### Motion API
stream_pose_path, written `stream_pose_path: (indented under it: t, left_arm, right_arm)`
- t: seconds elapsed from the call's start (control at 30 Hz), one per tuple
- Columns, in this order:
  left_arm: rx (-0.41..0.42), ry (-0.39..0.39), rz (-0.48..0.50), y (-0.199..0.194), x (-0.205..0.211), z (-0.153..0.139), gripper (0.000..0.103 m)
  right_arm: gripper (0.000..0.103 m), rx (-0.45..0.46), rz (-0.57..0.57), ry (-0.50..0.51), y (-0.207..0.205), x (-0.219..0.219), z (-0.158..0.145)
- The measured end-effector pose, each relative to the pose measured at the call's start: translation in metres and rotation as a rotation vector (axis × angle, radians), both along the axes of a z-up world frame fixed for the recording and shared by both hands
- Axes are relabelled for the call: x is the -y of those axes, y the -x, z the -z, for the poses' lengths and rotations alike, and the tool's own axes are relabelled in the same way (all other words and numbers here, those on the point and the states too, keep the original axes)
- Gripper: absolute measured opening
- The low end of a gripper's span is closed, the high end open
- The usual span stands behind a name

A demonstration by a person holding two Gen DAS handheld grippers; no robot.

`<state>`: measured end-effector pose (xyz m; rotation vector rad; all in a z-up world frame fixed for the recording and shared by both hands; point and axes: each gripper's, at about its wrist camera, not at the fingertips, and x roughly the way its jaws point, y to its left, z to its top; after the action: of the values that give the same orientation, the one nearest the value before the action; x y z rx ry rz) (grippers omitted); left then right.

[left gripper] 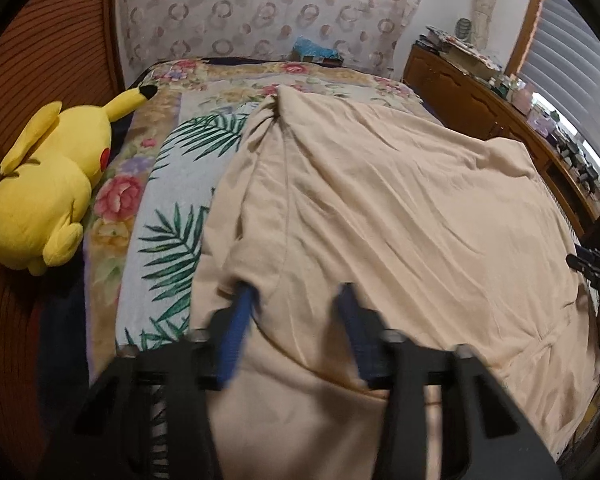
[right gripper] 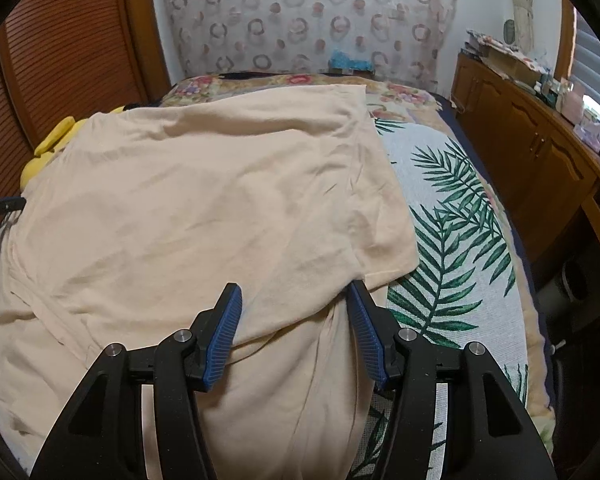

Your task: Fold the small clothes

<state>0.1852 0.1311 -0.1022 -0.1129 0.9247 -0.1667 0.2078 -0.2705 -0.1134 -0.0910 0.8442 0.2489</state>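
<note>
A pale peach garment [left gripper: 380, 200] lies spread and wrinkled over the bed; in the right wrist view the garment [right gripper: 200, 184] has its far edge folded flat. My left gripper [left gripper: 296, 294] hovers low over the garment's near left part. Its blue fingers stand apart with a hump of fabric between them, and the left fingertip [left gripper: 242, 300] is tucked under a fold. The picture there is blurred. My right gripper [right gripper: 294, 292] is open over the garment's near right part, with cloth lying between its pads but not pinched. It also shows at the right edge of the left wrist view as a dark gripper [left gripper: 592, 270].
A palm-leaf cover [right gripper: 452, 240] on a floral blanket [left gripper: 112, 200] lies under the garment. A yellow plush toy [left gripper: 48, 184] sits at the bed's left edge by a slatted wooden door [left gripper: 48, 40]. A cluttered wooden cabinet [right gripper: 540, 148] runs along the right.
</note>
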Motion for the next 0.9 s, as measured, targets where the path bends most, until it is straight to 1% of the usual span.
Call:
stream_pose_path:
  t: [0.03,0.07,0.17,0.2,0.27,0.33,0.53,0.57,0.63,0.7,0.73,0.77,0.8,0.83,0.87,0.9]
  left_arm:
    - [0.005,0.005,0.016,0.001,0.002,0.0,0.025]
    - [0.009,0.003,0.029,0.001,0.004,0.0,0.023]
    - [0.013,-0.04,0.039,0.0,0.01,0.0,0.016]
    - [0.015,-0.045,0.042,-0.001,0.012,-0.001,0.009]
    - [0.026,-0.05,0.044,-0.001,0.013,-0.004,0.004]
    - [0.056,-0.054,0.044,0.001,0.013,-0.011,0.002]
    - [0.15,-0.028,0.022,0.011,0.011,-0.036,0.002]
    - [0.163,-0.026,0.021,0.012,0.012,-0.04,0.002]
    - [0.178,-0.023,0.021,0.013,0.013,-0.046,0.002]
    - [0.186,-0.02,0.025,0.013,0.015,-0.049,0.002]
    - [0.188,-0.02,0.024,0.013,0.015,-0.049,0.002]
    - [0.191,-0.023,0.024,0.013,0.016,-0.049,0.002]
    - [0.192,-0.026,0.022,0.013,0.017,-0.049,0.002]
    - [0.192,-0.027,0.019,0.013,0.017,-0.048,0.002]
    - [0.191,-0.026,0.018,0.012,0.017,-0.047,0.002]
    - [0.192,-0.023,0.016,0.013,0.016,-0.047,0.002]
  right_arm:
    - [0.056,0.0,0.0,0.001,0.0,0.0,0.0]
    - [0.056,0.001,0.0,0.004,0.0,0.0,0.0]
    - [0.056,0.003,0.001,0.011,0.0,0.0,0.0]
    - [0.056,0.003,0.001,0.011,-0.001,0.0,0.0]
    - [0.056,0.003,0.001,0.01,-0.001,0.0,0.0]
    - [0.056,0.003,0.001,0.011,-0.001,0.0,0.0]
    - [0.055,0.009,0.007,0.024,0.0,-0.001,-0.001]
    - [0.053,0.01,0.009,0.025,0.0,-0.001,-0.002]
    - [0.045,0.017,0.012,0.027,0.002,-0.002,-0.003]
    - [0.034,0.025,-0.007,0.024,0.005,-0.004,-0.005]
    - [0.033,0.024,-0.011,0.027,0.005,-0.005,-0.005]
    - [0.027,0.022,-0.015,0.028,0.005,-0.006,-0.006]
    - [0.019,0.023,-0.015,0.025,0.003,-0.005,-0.008]
    - [0.015,0.026,-0.014,0.018,0.002,-0.005,-0.009]
    - [0.008,0.026,-0.017,0.006,0.001,-0.004,-0.011]
    - [0.004,0.027,-0.022,-0.008,-0.001,-0.003,-0.015]
